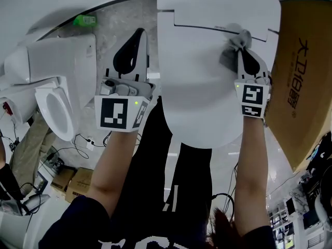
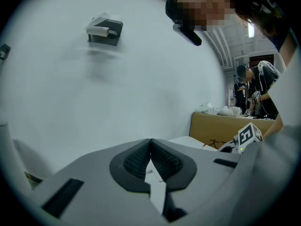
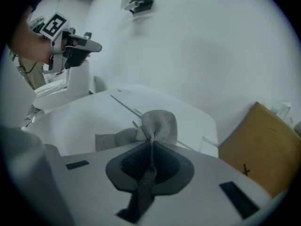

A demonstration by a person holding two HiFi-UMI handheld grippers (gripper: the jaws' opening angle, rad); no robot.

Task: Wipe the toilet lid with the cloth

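A white toilet lid (image 1: 202,87) lies shut below me; in the right gripper view the toilet lid (image 3: 84,121) spreads out under the jaws. My right gripper (image 1: 243,46) is shut on a grey cloth (image 1: 234,48), which rests bunched on the lid near its hinge end. The grey cloth (image 3: 157,124) sticks out past the pinched jaws of my right gripper (image 3: 151,147). My left gripper (image 1: 136,38) hangs left of the lid, over the floor, shut with nothing in it. In its own view the left gripper (image 2: 150,147) faces a white wall.
A brown cardboard box (image 1: 303,77) stands right of the toilet. A second white toilet (image 1: 49,82) with an open seat is at the left. Cables and small boxes (image 1: 72,178) lie on the floor. Other people (image 2: 256,86) stand far off.
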